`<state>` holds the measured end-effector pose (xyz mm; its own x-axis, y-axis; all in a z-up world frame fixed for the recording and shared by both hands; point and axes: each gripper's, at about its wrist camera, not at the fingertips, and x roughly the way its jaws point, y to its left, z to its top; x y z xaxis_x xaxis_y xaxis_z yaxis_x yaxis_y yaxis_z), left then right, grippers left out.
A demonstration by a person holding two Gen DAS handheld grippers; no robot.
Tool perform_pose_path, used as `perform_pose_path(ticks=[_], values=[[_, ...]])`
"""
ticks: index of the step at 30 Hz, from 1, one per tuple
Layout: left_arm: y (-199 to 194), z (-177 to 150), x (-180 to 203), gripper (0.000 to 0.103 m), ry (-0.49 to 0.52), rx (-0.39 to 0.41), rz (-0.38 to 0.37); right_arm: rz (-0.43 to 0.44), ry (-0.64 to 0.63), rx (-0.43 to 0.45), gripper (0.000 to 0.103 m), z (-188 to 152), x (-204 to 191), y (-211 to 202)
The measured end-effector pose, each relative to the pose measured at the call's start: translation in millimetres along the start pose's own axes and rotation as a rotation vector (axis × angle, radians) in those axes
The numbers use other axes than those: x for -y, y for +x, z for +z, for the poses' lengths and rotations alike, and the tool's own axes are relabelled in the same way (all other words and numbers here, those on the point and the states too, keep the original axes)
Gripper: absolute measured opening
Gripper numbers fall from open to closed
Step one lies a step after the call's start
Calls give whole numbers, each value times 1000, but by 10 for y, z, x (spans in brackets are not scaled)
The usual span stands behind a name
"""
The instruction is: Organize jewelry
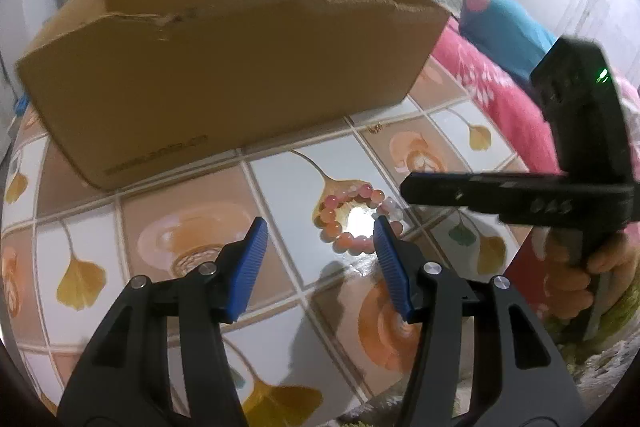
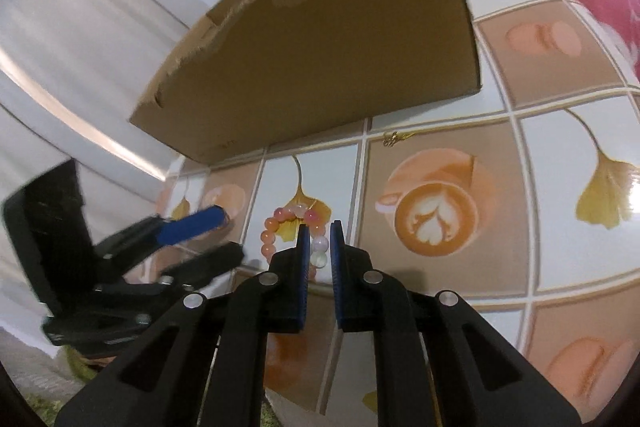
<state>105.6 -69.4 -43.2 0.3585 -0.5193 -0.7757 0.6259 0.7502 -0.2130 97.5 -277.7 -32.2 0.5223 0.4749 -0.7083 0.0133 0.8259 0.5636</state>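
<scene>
Glossy tabletop (image 2: 448, 131), printed with squares of coffee cups and ginkgo leaves, fills both views; on it the right gripper (image 2: 319, 233) has its 2 blue pads drawn close, a narrow gap left between them, with 2 pale beads of the bead bracelet (image 2: 280, 227) showing in that gap; whether the pads actually pinch the beads I cannot tell. That bracelet, a ring of pink, orange and whitish beads, lies flat on a white square over a yellow leaf print, its far arc curving away to the left of the pads; in the left wrist view the same bracelet (image 1: 352, 219) sits just ahead of the left gripper (image 1: 320, 231), whose blue pads stand wide apart and hold nothing, the right-hand pad overlapping the ring's near edge. Beyond the bracelet stands an open cardboard box (image 1: 224, 67) with a torn top rim; a small gold trinket (image 2: 394, 138) rests on the tabletop just in front of its lower edge. Farther right, a pink flowered cloth (image 1: 500, 99) borders the tabletop, a blue bundle (image 1: 508, 35) on it.
</scene>
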Motion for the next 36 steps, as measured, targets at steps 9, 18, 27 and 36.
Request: perform_pose_path(ticks=[9,18,27,36], values=[[260,104,110,34,76,-39,55,-117,-48,68,11,198,89,-127],[317,121,184,17,158,-36,135,-267,-217,75,24,411,-21,79],[301,130,131,10,150,-43,138,-378,-344,77,19,447,-122,283],[300,128,156,10,145,-48,143,-331,-300,81,5,378,-84,134]])
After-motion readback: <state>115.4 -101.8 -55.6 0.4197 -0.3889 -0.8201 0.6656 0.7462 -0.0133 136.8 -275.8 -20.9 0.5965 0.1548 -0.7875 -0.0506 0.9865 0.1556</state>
